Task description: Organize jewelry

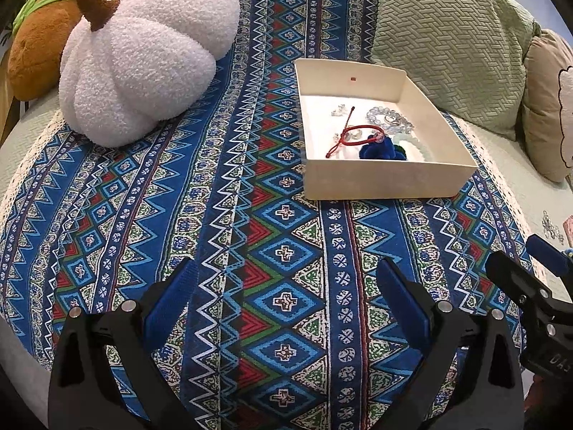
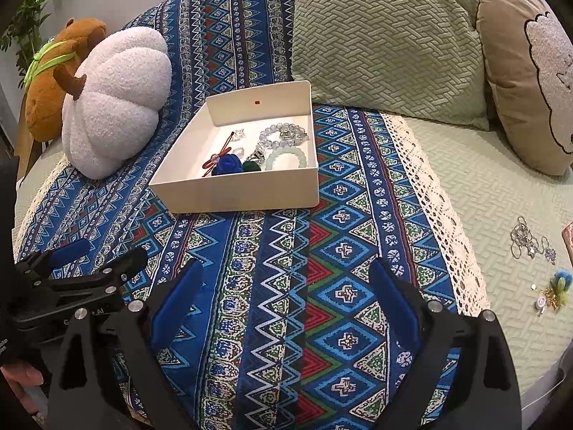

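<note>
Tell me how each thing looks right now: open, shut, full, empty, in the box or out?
Left gripper: jaws open, holding nothing.
Right gripper: jaws open, holding nothing.
Cream rectangular lidless box: open, partly filled with jewelry.
Red cord bracelet: lying in the box.
Pale green bead bracelet: lying in the box.
Tangled silver chain: out of the box, on the green cover.
Blue-green felt ornament: out of the box.

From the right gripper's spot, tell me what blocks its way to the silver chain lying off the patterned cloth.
Nothing visible does. The right gripper hangs open over the patterned cloth, and the silver chain lies to its right on the bare green cover. Only the lace edge lies between them, flat.
</note>
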Motion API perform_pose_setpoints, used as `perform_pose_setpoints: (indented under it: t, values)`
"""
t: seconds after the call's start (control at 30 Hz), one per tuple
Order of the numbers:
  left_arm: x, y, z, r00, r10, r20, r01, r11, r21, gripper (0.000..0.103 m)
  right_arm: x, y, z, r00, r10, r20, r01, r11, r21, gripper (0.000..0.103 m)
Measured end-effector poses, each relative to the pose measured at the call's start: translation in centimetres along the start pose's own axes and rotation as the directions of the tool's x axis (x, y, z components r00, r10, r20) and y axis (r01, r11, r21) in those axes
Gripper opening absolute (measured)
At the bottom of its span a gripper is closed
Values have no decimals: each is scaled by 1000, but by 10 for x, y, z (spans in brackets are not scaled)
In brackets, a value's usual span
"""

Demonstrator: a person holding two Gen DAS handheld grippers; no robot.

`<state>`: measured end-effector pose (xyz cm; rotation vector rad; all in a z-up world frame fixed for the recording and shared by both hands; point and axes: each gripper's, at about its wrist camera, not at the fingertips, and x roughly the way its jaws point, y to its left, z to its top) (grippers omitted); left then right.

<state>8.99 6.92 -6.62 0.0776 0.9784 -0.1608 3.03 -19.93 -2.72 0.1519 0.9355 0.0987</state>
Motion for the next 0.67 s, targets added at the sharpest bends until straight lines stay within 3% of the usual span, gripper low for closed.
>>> perform_pose_setpoints:
  t: [0.67]
  values:
    - [-6, 1, -2, 1000, 21, 22, -21, 1000, -18, 97, -8, -3, -8, 997, -30, 65, 29, 999, 14, 92]
